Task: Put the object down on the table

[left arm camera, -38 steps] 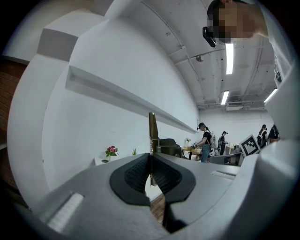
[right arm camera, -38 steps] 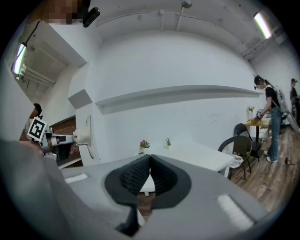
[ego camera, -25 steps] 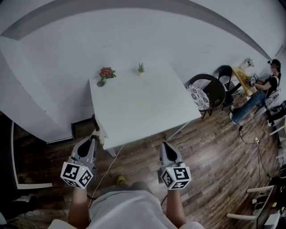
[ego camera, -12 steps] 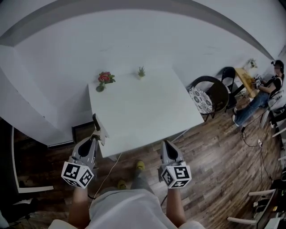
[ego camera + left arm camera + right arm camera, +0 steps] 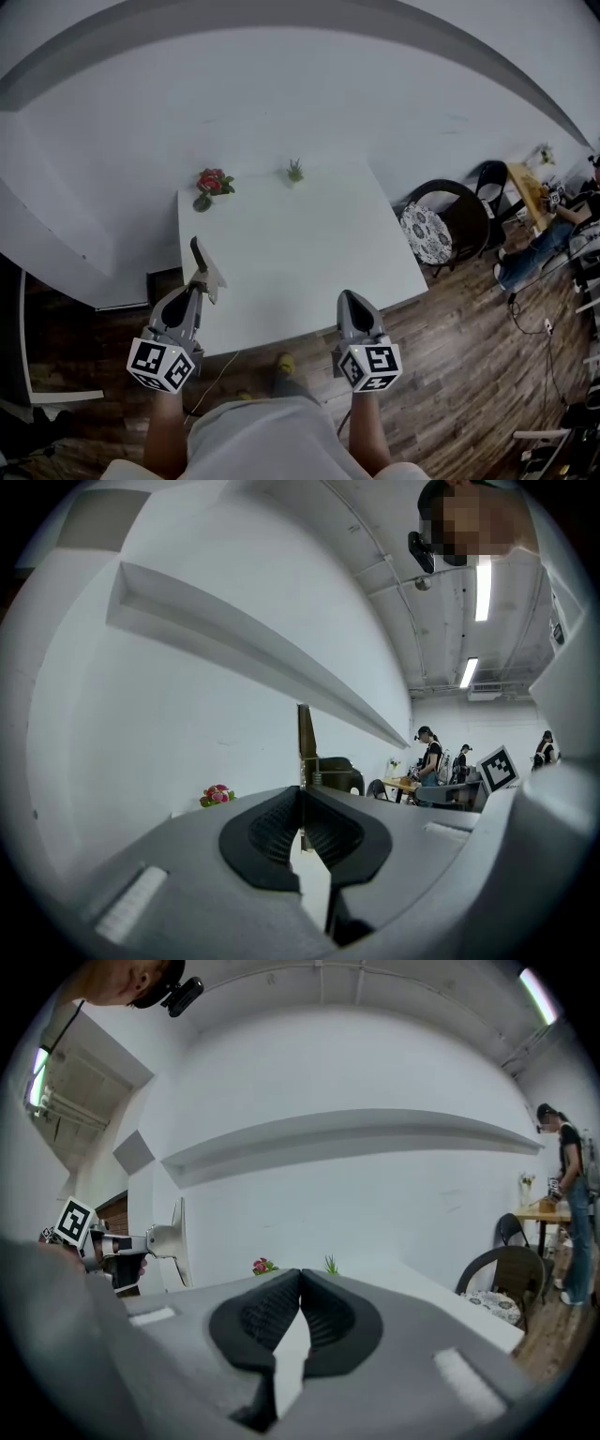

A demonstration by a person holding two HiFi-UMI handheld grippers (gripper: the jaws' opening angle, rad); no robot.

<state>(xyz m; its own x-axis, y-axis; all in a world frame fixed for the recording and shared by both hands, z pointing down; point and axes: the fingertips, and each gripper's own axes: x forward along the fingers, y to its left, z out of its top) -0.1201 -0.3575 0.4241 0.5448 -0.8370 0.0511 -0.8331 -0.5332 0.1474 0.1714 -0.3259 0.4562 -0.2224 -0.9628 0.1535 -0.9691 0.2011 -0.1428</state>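
My left gripper [image 5: 197,286] is shut on a flat-bladed tool [image 5: 203,267] with a dark end and a pale blade, held upright over the white table's [image 5: 300,244] near left edge. In the left gripper view the tool [image 5: 306,747] shows as a thin brown strip rising from between the closed jaws of the left gripper [image 5: 302,794]. In the right gripper view the tool [image 5: 174,1239] appears edge-on at the left, on a metal neck. My right gripper [image 5: 349,302] is shut with nothing in it, over the table's near right edge; its jaws meet [image 5: 300,1274].
A small red flower pot [image 5: 210,183] and a small green plant [image 5: 295,171] stand at the table's far edge by the white wall. A dark chair with a patterned cushion [image 5: 436,225] stands to the right. A person [image 5: 558,211] sits far right at another table.
The table has come nearer. Both grippers now hang over its near edge instead of the wooden floor. The left gripper's hold on the tool is the same.
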